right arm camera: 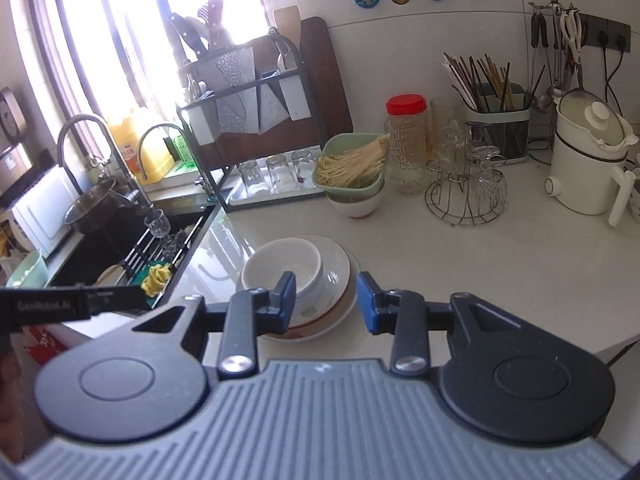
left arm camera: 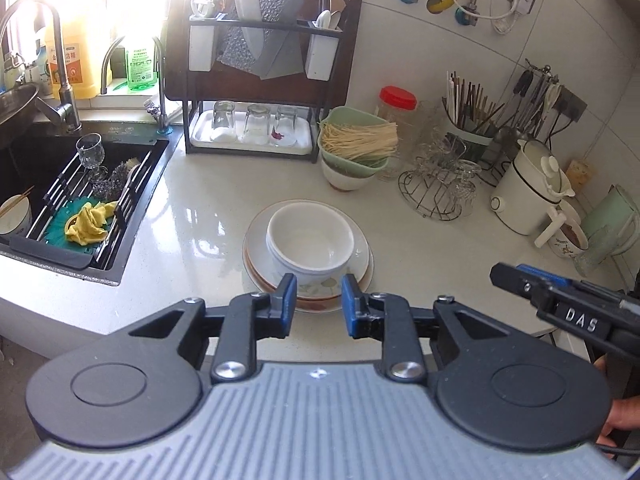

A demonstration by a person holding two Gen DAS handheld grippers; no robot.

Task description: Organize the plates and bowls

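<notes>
The pale speckled stone countertop (left arm camera: pixel 200 208) runs from the black sunken sink (left arm camera: pixel 36 168) on the left to the white tiled wall (left arm camera: pixel 420 40) at the back. A dark metal two-tier drying rack (left arm camera: pixel 256 80) stands at the back of the counter beside the sink, with upturned clear drinking glasses (left arm camera: pixel 256 124) on its white lower tray. To the right of it are a green square basin of pale dry noodles (left arm camera: pixel 356 140) stacked on a white bowl, a red-lidded clear jar (left arm camera: pixel 396 104), a wire glass stand (left arm camera: pixel 436 188) and a white electric cooking pot (left arm camera: pixel 528 184).

Near the front edge of the counter, well clear of the sink, sits the stack of round white plates with brownish rims (left arm camera: pixel 360 248). Nested on top of them, a little left of centre, are the white ceramic bowls (left arm camera: pixel 310 244), the top one empty.

The left gripper (left arm camera: pixel 319 300) hovers just in front of the stack, its blue-padded jaws parted with nothing between them; the plates' near rim shows through the gap. No pad touches the crockery. The right gripper (right arm camera: pixel 326 300) hangs at the same near side, a little to the right, jaws likewise apart and released, holding nothing; the plate edge lies beyond them. In the left wrist view it appears at the far right (left arm camera: pixel 520 280), with part of a person's hand (left arm camera: pixel 616 420) behind it.

A yellow crumpled cloth (left arm camera: pixel 88 224) lies on the sink's rack, near a small stemmed glass (left arm camera: pixel 90 152).
</notes>
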